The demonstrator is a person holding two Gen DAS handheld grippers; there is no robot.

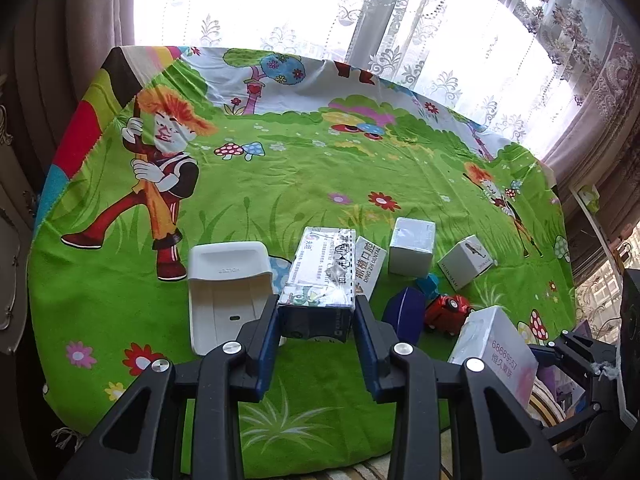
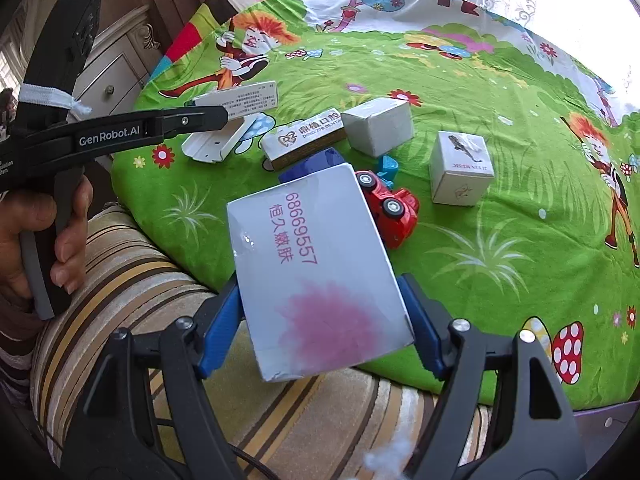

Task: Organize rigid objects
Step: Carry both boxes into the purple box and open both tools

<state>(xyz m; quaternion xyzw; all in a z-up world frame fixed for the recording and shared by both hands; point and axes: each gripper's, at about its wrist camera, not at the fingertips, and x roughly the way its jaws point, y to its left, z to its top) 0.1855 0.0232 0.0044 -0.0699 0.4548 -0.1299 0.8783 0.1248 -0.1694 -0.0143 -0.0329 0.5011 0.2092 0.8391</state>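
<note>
A: Biggest first. Cartoon tablecloth (image 1: 304, 168), mostly green, covers the round table in front of lace curtains (image 1: 460, 40). Striped cushion (image 2: 132, 280) shows at the near edge in the right wrist view.

B: Next, the white box with pink print (image 2: 316, 272). Right gripper (image 2: 320, 316) has it clamped, blue pads pressed on both long sides. Box is tilted, raised over the table's near edge, its far corner above the toy cluster. It also shows at the lower right of the left wrist view.

A: White plastic holder (image 1: 228, 292) lies on the cloth, just left of the left gripper (image 1: 316, 320). That gripper's jaws are closed on a long printed carton (image 1: 320, 280), one pad on each side of its near end. Carton points away from the camera. From the right wrist view the carton (image 2: 240, 100) hangs above the holder, not resting on it.

B: Person's left hand (image 2: 44, 232) grips the black handle, seen at the left of the right wrist view.

A: Loose items on the cloth. Dental box (image 2: 304, 138) lies flat, just right of the held carton. Plain white cube (image 2: 378, 126) beside it, near but whether touching, cannot tell. A second white cube with a small picture (image 2: 460, 168) stands apart to the right, turned on a corner angle.

B: Smallest. Dark blue object (image 1: 404, 314), red toy car (image 2: 390, 210) tipped on its side, wheels showing, and a small teal piece (image 2: 388, 168) behind the car. All three crowd together between the dental box and the pictured cube.
</note>
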